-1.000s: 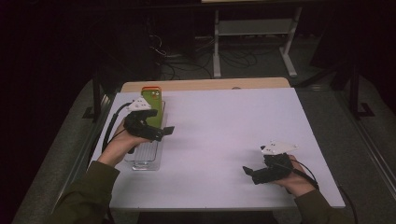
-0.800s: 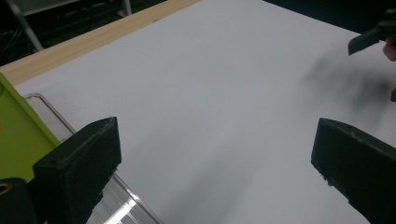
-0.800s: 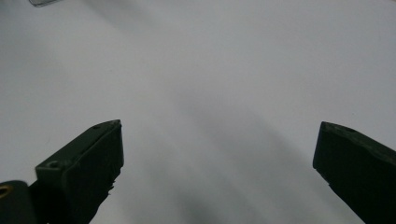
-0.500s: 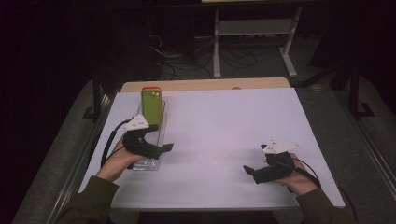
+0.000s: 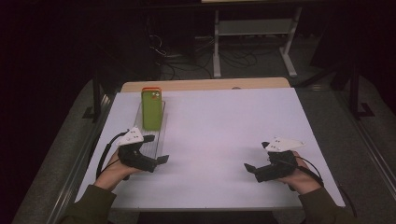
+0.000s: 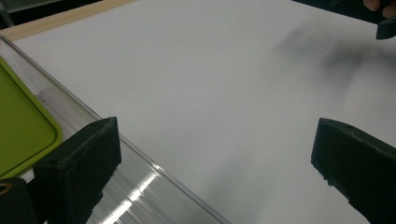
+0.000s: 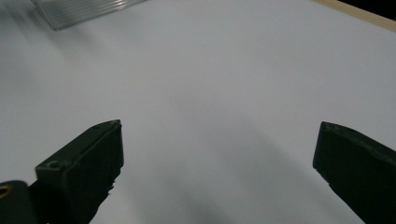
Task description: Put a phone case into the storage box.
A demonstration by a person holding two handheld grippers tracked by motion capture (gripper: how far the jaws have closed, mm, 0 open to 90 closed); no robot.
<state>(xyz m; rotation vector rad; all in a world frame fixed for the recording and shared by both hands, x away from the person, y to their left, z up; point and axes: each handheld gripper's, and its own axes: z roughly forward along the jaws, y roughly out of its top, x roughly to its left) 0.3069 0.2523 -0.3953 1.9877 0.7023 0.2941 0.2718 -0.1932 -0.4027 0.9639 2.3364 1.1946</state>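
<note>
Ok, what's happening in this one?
A person sits at a white table with a claw in each hand. A green phone stands in a clear plastic tray at the table's left side. The left claw is open right beside the tray's near end, gripping nothing. The right claw is also open and empty, low over bare table on the right. The phone is in the tray and neither claw touches it.

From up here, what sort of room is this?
Probably a lab or workshop: a bare white work table, a grey metal stand with loose cables on the dark floor behind, and hand-held black grippers.
</note>
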